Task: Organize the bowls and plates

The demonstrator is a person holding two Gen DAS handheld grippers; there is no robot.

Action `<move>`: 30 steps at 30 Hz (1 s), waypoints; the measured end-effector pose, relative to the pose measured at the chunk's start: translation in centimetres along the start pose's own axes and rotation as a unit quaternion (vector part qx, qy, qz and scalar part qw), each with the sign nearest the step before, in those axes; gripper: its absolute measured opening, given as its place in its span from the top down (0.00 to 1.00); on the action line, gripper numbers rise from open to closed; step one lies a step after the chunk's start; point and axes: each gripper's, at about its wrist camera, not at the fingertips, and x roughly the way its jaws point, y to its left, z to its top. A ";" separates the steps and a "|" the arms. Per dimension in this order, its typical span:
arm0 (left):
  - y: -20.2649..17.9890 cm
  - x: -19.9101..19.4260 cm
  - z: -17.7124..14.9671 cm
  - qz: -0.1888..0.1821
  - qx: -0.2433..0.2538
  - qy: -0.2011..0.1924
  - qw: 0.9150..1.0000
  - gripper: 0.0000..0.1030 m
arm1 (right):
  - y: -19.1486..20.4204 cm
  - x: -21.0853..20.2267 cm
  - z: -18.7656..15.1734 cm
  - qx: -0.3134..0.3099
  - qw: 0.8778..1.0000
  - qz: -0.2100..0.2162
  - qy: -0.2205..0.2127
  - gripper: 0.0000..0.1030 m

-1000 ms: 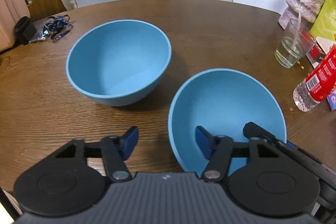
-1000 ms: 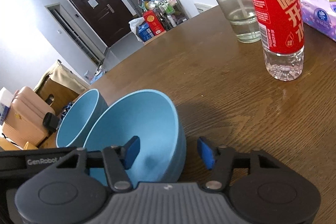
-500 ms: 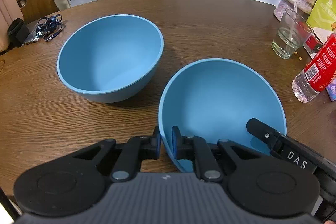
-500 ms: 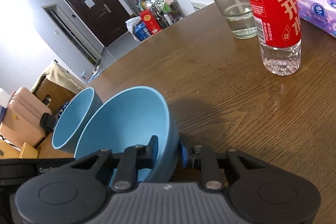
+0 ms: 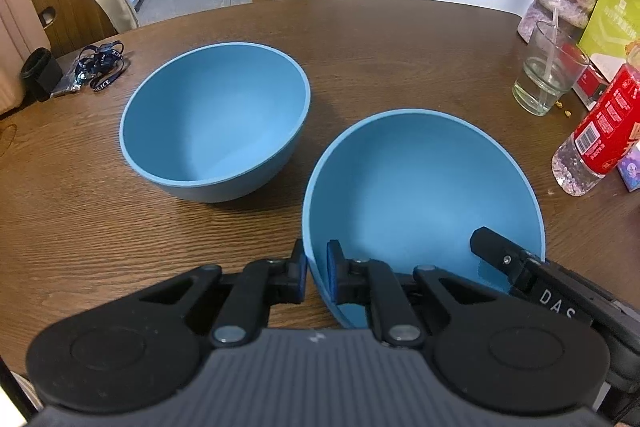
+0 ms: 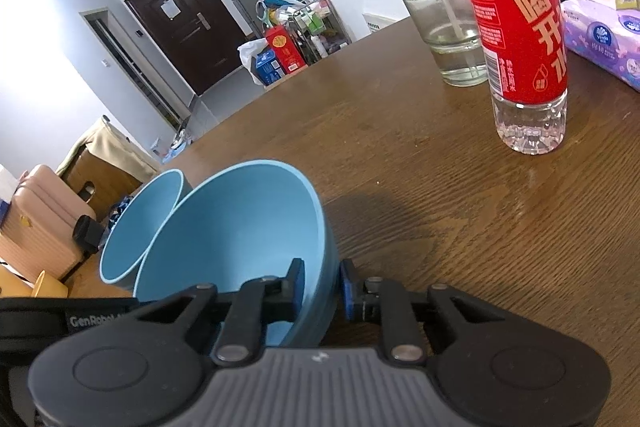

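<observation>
Near blue bowl (image 5: 424, 187) pinched at opposite rim points by left gripper (image 5: 317, 275) and right gripper (image 6: 322, 289); next, probably lifting and nesting into far blue bowl (image 5: 216, 119).

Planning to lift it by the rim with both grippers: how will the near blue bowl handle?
The near bowl looks rigid; its thin wall shows no flex where the left gripper and right gripper pinch the rim. Its smooth matte surface may slip. It already sits tilted, so the rounded base could rock.
</observation>
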 end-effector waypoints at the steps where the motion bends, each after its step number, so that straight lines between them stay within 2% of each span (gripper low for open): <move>1: 0.0 -0.1 0.0 0.000 0.000 0.000 1.000 0.90 | 0.0 0.0 0.0 0.001 1.000 0.000 0.000 0.83; 14: -0.2 -1.7 -0.4 0.000 0.004 -0.007 1.000 0.90 | 0.2 -1.0 0.1 0.002 1.000 -0.003 -0.002 0.85; 30: 0.0 -5.2 -1.3 -0.003 0.005 -0.027 1.000 0.89 | 1.5 -4.3 0.3 -0.006 1.000 -0.003 -0.018 0.85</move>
